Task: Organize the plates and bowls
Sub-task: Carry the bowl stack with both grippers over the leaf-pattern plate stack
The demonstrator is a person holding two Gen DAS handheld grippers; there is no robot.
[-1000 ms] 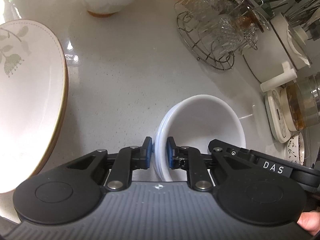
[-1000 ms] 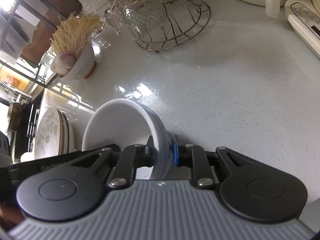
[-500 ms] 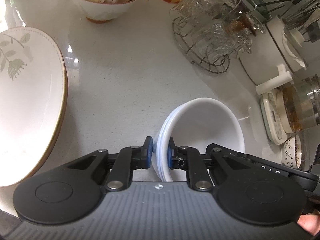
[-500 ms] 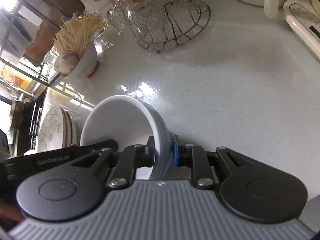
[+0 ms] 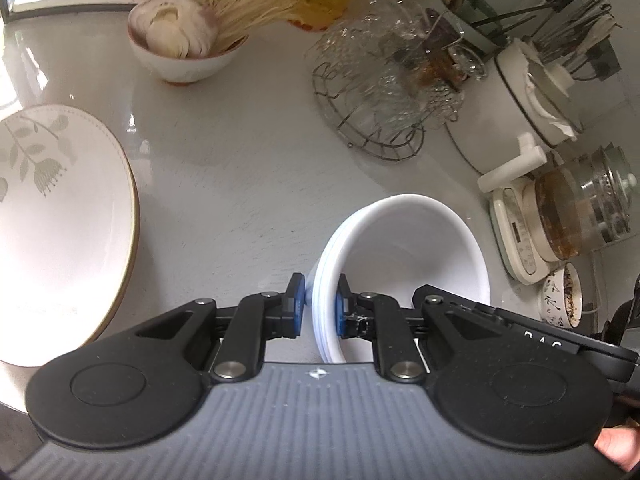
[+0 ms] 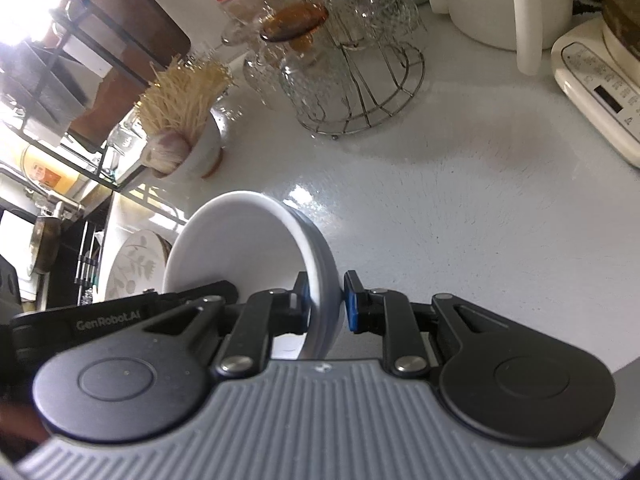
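Note:
A stack of white bowls (image 5: 412,248) hangs tilted above the pale counter, held from both sides. My left gripper (image 5: 319,304) is shut on the stack's left rim, its blue pads pressing the nested edges. In the right wrist view the same bowls (image 6: 240,248) appear with my right gripper (image 6: 325,300) shut on the opposite rim. A large white plate with a leaf pattern and gold edge (image 5: 60,232) lies on the counter to the left, and the plate (image 6: 136,264) shows again behind the bowls in the right view.
A bowl of garlic and dry noodles (image 5: 182,52) stands at the back. A wire rack of glass cups (image 5: 384,100) sits right of it. A white pot (image 5: 516,112), a glass kettle on its base (image 5: 576,216) and a small patterned cup (image 5: 560,300) line the right side.
Both grippers have risen together with the bowl stack, so the counter and the things on it look farther away. The grips on the rims are unchanged.

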